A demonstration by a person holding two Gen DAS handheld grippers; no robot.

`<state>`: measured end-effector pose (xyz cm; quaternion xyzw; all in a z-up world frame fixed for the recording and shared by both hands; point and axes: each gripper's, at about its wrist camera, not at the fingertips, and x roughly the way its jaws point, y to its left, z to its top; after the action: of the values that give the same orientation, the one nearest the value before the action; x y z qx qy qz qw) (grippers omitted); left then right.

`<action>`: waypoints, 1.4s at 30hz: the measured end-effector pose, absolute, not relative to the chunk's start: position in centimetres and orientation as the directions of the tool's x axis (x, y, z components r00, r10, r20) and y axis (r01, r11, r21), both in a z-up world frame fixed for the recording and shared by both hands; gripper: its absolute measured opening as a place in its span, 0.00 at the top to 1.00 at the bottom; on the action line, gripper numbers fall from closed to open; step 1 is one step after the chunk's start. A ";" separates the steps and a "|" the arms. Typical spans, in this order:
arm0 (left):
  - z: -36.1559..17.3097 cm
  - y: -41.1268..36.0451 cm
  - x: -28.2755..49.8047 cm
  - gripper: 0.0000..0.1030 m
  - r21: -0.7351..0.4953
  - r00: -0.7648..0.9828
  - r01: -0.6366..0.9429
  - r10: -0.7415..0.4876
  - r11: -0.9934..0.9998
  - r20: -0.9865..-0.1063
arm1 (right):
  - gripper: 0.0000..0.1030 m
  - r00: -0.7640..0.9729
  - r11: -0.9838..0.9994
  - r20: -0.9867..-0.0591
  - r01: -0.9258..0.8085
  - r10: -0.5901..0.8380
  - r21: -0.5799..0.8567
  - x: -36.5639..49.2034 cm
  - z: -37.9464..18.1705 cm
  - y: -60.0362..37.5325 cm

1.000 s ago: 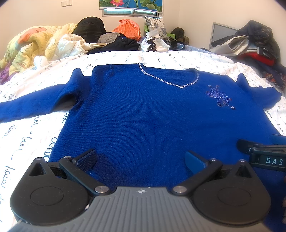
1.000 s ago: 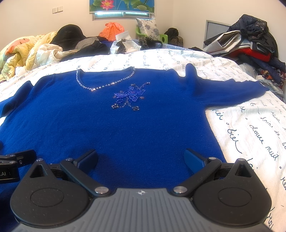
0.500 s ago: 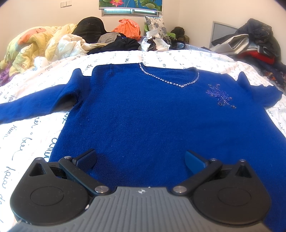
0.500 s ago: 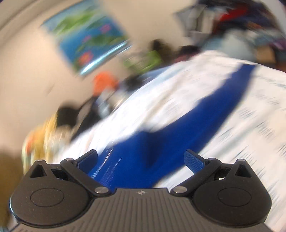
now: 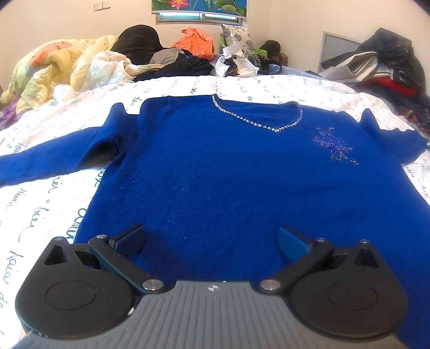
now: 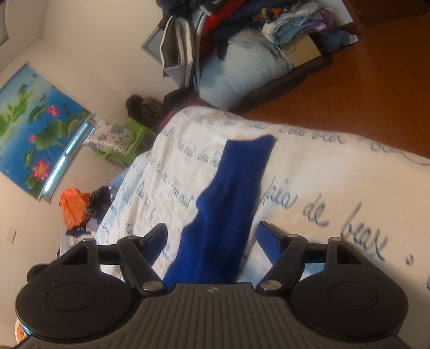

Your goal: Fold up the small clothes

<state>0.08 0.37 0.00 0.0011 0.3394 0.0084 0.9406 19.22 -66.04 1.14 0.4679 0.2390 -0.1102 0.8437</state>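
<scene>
A royal blue sweater (image 5: 228, 171) with a rhinestone neckline (image 5: 258, 123) and a beaded flower (image 5: 334, 145) lies flat, front up, on the white bed. My left gripper (image 5: 211, 239) is open and empty just above its lower hem. In the right wrist view, rolled sideways, the sweater's right sleeve (image 6: 228, 193) stretches away over the bed. My right gripper (image 6: 212, 239) is open with its jaws either side of the sleeve, and holds nothing.
The white sheet with script print (image 5: 37, 204) covers the bed. A yellow quilt (image 5: 51, 69), dark clothes (image 5: 177, 64) and an orange bag (image 5: 196, 40) are piled at the head. More clothes (image 6: 242, 24) are heaped beyond the bed's right edge, over a wooden floor (image 6: 362, 80).
My right gripper has swung from the sweater's hem to its right sleeve and rolled sideways. It has left the left wrist view. My left gripper has stayed put.
</scene>
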 end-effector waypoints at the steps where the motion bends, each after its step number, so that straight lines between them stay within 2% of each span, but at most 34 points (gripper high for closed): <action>1: 0.0 0.3 0.1 0.00 0.008 0.770 -0.016 0.017 1.000 -0.638 | 0.44 0.865 0.522 -0.500 0.410 0.036 0.748 19.4 0.9 -66.4; 2: 0.0 0.3 0.1 0.00 0.008 0.770 -0.018 0.019 1.000 -0.638 | 0.48 0.869 0.499 -0.493 0.411 0.038 0.763 19.6 0.6 -66.8; 4: 0.0 0.3 0.2 0.00 0.008 0.770 -0.019 0.020 1.000 -0.638 | 0.69 0.872 0.446 -0.487 0.422 0.038 0.789 19.6 -0.1 -67.6; 7: 0.0 0.3 0.2 0.00 0.008 0.770 -0.020 0.020 1.000 -0.638 | 0.85 0.878 0.396 -0.477 0.427 0.033 0.813 19.3 -1.1 -68.2; 9: 0.0 0.3 0.2 0.00 0.008 0.770 -0.020 0.020 1.000 -0.638 | 0.95 0.865 0.424 -0.502 0.448 0.019 0.787 19.4 -0.9 -68.0; 11: 0.0 0.3 0.2 0.00 0.008 0.770 -0.019 0.020 1.000 -0.638 | 0.96 0.864 0.461 -0.503 0.456 -0.025 0.761 18.9 0.1 -67.3; 15: 0.0 0.3 0.2 0.00 0.008 0.770 -0.020 0.020 1.000 -0.638 | 0.96 0.920 0.582 -0.393 0.319 0.000 0.748 18.0 4.6 -62.9; 18: 0.0 0.3 0.2 0.00 0.007 0.770 -0.020 0.020 1.000 -0.637 | 0.96 0.944 0.699 -0.279 0.078 0.179 0.711 17.3 9.5 -54.4; 21: 0.0 0.3 0.2 0.00 0.007 0.770 -0.019 0.019 1.000 -0.637 | 0.95 0.881 0.705 -0.190 -0.199 0.432 0.681 16.3 12.7 -42.1; 22: 0.0 0.2 0.2 0.00 0.007 0.770 -0.017 0.018 1.000 -0.637 | 0.90 0.843 0.691 -0.188 -0.263 0.504 0.673 15.9 12.7 -37.8; 23: 0.0 0.2 0.2 0.00 0.006 0.770 -0.015 0.016 1.000 -0.637 | 0.81 0.785 0.667 -0.204 -0.322 0.585 0.672 15.5 12.2 -33.6; 24: 0.0 0.2 0.2 0.00 0.005 0.771 -0.013 0.014 1.000 -0.637 | 0.42 0.718 0.651 -0.250 -0.355 0.649 0.671 15.2 11.4 -30.0; 25: 0.1 0.2 0.2 0.00 0.005 0.770 -0.009 0.011 1.000 -0.638 | 0.09 0.665 0.652 -0.305 -0.362 0.682 0.666 14.7 10.4 -27.0; 28: 0.3 0.6 0.0 0.00 -0.002 0.765 0.015 -0.013 1.000 -0.643 | 0.10 0.640 0.649 -0.329 -0.360 0.694 0.670 11.3 8.0 -24.3; 30: 1.0 0.9 0.1 0.00 -0.022 0.748 0.051 -0.053 0.998 -0.662 | 0.10 0.670 0.707 -0.363 -0.350 0.648 0.615 8.6 7.3 -24.6; 35: 4.5 2.4 5.4 0.00 -0.278 0.733 0.073 -0.240 0.958 -0.637 | 0.10 0.776 0.849 -0.418 -0.272 0.472 0.453 3.8 5.2 -28.0; 38: 5.4 2.6 11.8 0.10 -0.367 0.730 0.018 -0.263 0.930 -0.631 | 0.10 0.792 0.856 -0.437 -0.196 0.426 0.479 3.4 3.2 -29.1; 40: 4.8 2.1 15.8 0.30 -0.343 0.711 -0.028 -0.223 0.939 -0.667 | 0.10 0.800 0.846 -0.416 -0.198 0.432 0.496 3.4 3.0 -29.4; 41: 4.3 1.8 17.3 0.34 -0.323 0.690 -0.040 -0.207 0.946 -0.693 | 0.10 0.798 0.847 -0.422 -0.195 0.430 0.494 3.4 2.9 -29.4; 42: 3.7 1.4 18.9 0.42 -0.297 0.657 -0.060 -0.187 0.953 -0.730 | 0.10 0.793 0.847 -0.433 -0.187 0.429 0.497 3.6 2.8 -29.3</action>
<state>18.86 1.45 3.70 -0.1494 0.4126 -0.0354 0.8979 3.62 -29.27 2.84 0.2200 0.2749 0.1674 0.9209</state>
